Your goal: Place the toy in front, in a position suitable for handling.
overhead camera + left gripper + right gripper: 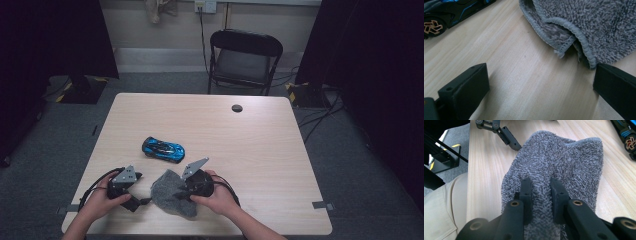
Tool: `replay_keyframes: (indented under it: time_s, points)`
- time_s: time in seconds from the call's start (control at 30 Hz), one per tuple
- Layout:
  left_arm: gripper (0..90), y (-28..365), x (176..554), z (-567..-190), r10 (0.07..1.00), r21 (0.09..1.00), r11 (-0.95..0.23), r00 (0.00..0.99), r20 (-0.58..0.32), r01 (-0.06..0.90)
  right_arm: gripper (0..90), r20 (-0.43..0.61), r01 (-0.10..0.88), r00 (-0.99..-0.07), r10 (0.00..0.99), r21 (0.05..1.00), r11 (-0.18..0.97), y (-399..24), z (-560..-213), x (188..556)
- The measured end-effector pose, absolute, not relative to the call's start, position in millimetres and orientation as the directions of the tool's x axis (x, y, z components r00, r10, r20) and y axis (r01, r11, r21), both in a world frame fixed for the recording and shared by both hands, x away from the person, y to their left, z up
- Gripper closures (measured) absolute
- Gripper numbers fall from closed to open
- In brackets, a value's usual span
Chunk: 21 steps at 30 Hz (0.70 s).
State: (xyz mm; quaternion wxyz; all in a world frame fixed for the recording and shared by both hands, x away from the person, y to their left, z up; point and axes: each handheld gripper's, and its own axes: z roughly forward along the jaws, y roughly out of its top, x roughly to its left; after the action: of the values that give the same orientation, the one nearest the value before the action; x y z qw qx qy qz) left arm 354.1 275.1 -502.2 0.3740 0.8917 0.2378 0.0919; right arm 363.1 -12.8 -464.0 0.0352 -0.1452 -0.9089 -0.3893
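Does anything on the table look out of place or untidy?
Only the grey cloth: it lies crumpled and folded over itself, not flat, pinched in the right claw. The toy car stands upright on its wheels.

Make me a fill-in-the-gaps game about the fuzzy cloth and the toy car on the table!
1. The right gripper is pinching a fold of the fuzzy ____ cloth.
2. The toy car is black and ____.
3. The left gripper has its jaws ____, with only bare table between them.
4. Behind the table stands an empty black ____.

Missing words: grey; blue; open; chair
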Motion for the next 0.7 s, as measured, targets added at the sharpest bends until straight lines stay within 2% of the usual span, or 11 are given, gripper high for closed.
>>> replay_keyframes:
  time_s: [0.37,0.5,0.53,0.57,0.63,0.7]
  points:
    - [0.0,275.1,354.0,-502.2,0.493,0.711,-0.607,0.870,-0.014,0.355,75.9,0.186,0.295,-0.955,0.232,0.698,0.653,-13.0,-464.1,364.1]
    - [0.0,275.1,354.0,-502.2,0.493,0.711,-0.607,0.870,-0.014,0.355,63.7,0.207,0.310,-0.950,0.233,0.697,0.647,-13.1,-464.0,364.1]
    - [0.0,275.1,354.0,-502.2,0.493,0.711,-0.607,0.870,-0.014,0.355,54.7,0.210,0.314,-0.949,0.235,0.701,0.641,-13.0,-463.2,363.8]
    - [0.0,275.1,354.0,-502.2,0.493,0.711,-0.607,0.870,-0.014,0.355,54.7,0.210,0.314,-0.949,0.235,0.701,0.641,-13.0,-463.2,363.8]
    - [0.0,275.1,354.1,-502.2,0.493,0.711,-0.607,0.870,-0.014,0.355,47.2,0.221,0.320,-0.947,0.232,0.703,0.635,-12.8,-462.0,364.0]
    - [0.0,275.1,354.0,-502.2,0.493,0.711,-0.607,0.870,-0.014,0.355,45.5,0.218,0.316,-0.949,0.229,0.704,0.636,-13.0,-458.9,364.0]
